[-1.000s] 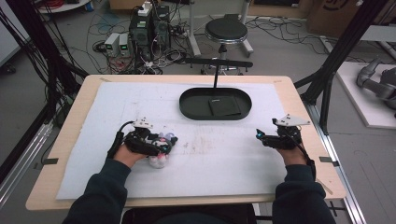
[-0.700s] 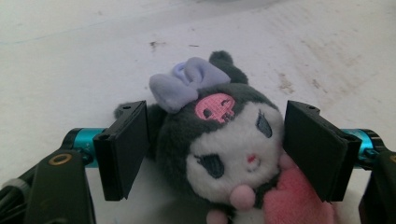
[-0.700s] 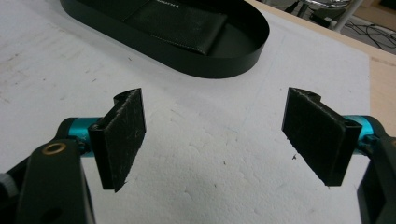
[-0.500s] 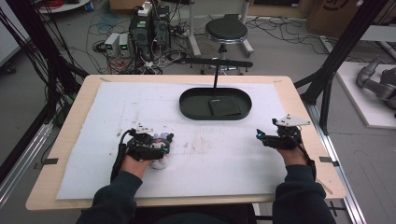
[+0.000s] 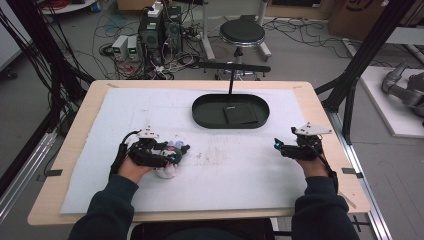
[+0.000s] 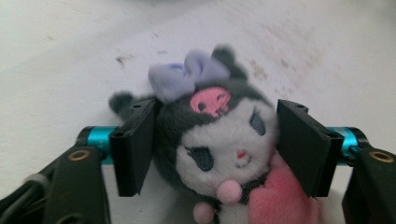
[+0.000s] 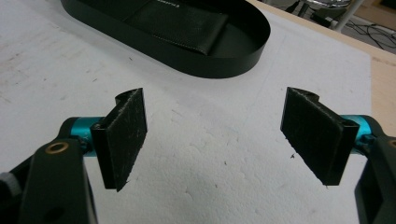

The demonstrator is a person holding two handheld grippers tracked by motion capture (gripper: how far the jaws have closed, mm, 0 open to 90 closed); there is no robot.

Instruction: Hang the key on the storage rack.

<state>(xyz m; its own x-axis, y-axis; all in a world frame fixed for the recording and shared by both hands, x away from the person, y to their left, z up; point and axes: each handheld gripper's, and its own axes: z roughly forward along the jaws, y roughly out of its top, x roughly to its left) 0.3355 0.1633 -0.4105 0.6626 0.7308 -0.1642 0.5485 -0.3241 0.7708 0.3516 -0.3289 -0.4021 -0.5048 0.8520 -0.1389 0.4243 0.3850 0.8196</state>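
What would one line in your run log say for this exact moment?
left gripper: fingers either side of plush toy on white mat | right gripper: open, empty | black tray: holds dark pouch

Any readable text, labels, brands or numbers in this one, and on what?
None can be read.
Black pouch in the black tray: a small pale mark near its top edge, too small and blurred to read.
Cardboard box on the floor, top right of the high view: a dark printed mark, cut off, unreadable.
Plush toy: a pink skull emblem, no lettering.
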